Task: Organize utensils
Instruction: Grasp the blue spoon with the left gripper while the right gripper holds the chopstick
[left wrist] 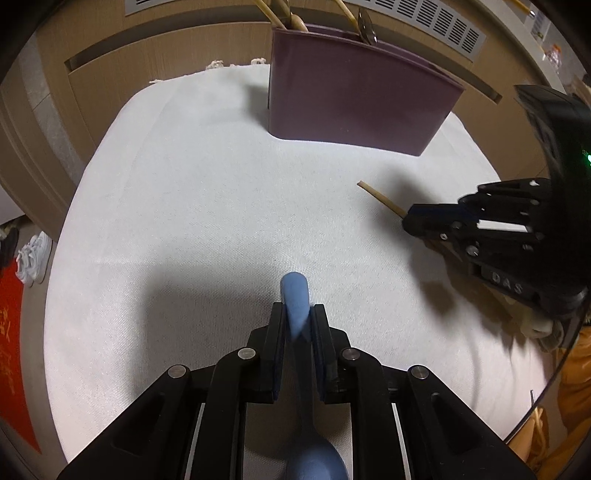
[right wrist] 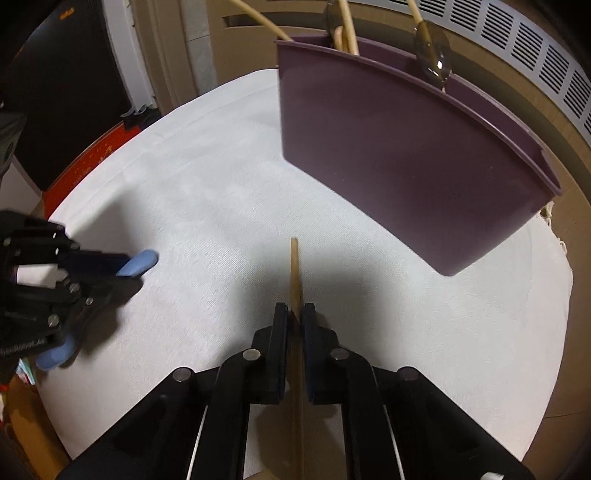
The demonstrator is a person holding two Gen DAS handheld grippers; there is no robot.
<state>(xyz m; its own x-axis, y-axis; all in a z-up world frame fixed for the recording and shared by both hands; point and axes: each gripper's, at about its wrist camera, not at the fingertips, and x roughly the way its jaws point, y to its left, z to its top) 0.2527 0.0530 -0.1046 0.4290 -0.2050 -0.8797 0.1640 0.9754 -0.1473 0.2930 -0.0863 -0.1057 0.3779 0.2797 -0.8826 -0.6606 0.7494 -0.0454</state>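
My left gripper [left wrist: 298,312] is shut on the handle of a blue spoon [left wrist: 294,295], whose bowl lies under the gripper near the bottom edge. From the right wrist view the same blue spoon [right wrist: 138,263] pokes out of the left gripper [right wrist: 123,267] at the left. My right gripper [right wrist: 293,314] is shut on a wooden utensil handle [right wrist: 294,273] that points at the purple utensil holder [right wrist: 402,162]. The left wrist view shows that handle [left wrist: 380,199] sticking out of the right gripper [left wrist: 410,221]. The purple holder [left wrist: 354,92] stands at the back of the white cloth [left wrist: 192,206].
Wooden handles [right wrist: 345,29] and a metal spoon [right wrist: 432,59] stand in the holder. The cloth-covered round table [right wrist: 207,177] ends close on the left and right. A wooden wall with a vent grille [left wrist: 436,18] is behind the holder. Shoes [left wrist: 35,258] lie on the floor at left.
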